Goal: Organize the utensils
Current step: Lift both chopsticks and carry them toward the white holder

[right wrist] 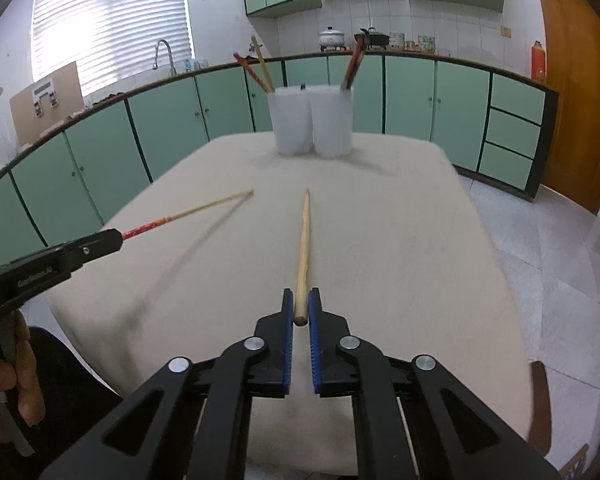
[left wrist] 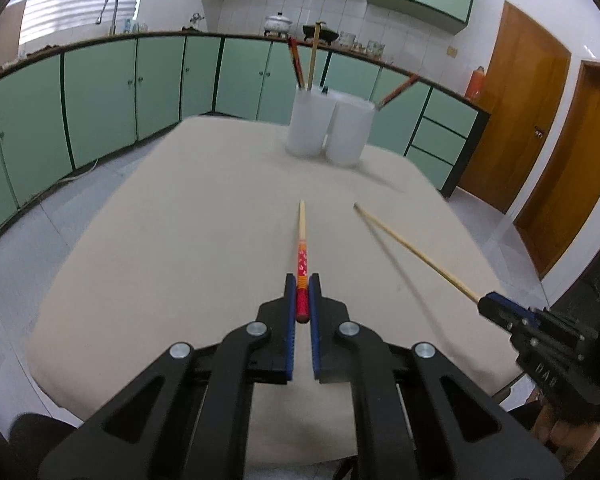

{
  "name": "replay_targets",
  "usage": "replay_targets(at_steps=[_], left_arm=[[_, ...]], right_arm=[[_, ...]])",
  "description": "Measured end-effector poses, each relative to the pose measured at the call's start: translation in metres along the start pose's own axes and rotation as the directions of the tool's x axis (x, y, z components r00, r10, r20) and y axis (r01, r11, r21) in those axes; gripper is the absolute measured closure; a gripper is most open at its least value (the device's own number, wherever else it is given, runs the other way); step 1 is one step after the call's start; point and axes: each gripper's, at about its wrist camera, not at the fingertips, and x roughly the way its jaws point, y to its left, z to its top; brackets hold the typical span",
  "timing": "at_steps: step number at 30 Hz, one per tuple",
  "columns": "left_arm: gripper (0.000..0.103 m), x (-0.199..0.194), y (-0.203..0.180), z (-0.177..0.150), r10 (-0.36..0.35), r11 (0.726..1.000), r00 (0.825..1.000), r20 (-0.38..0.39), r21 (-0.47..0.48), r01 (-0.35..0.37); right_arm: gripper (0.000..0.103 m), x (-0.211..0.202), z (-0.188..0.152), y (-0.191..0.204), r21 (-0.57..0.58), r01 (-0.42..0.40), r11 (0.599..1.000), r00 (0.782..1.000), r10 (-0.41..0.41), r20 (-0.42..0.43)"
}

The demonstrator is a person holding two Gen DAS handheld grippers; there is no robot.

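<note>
L wrist: left gripper clamped on red-handled chopstick, tip fwd, lifted above table. 2 white cups at far end w/ chopsticks inside.
R wrist: right gripper clamped on plain wood chopstick, also above table.

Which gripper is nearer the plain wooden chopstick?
Right. The right gripper is shut on the plain wooden chopstick; the left gripper is off to its side, clamping the red-handled chopstick.
</note>
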Motion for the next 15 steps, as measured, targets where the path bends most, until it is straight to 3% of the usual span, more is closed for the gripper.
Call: replay_targets(at_steps=[8,15], left_arm=[[0.098,-0.019,0.003,0.038,-0.022,0.999,1.0,0.006,0.03,0.022],[0.098,-0.012,0.001,0.087,-0.042,0.995,0.998,-0.035,0.085,0.045]], right_arm=[[0.096,-0.022,0.076,0.004,-0.043,-0.023,0.999,0.999,0.024,0.023],[0.096,-0.006,0.145,0.01,-0.115,-0.052,0.992,0.998,0.047,-0.044]])
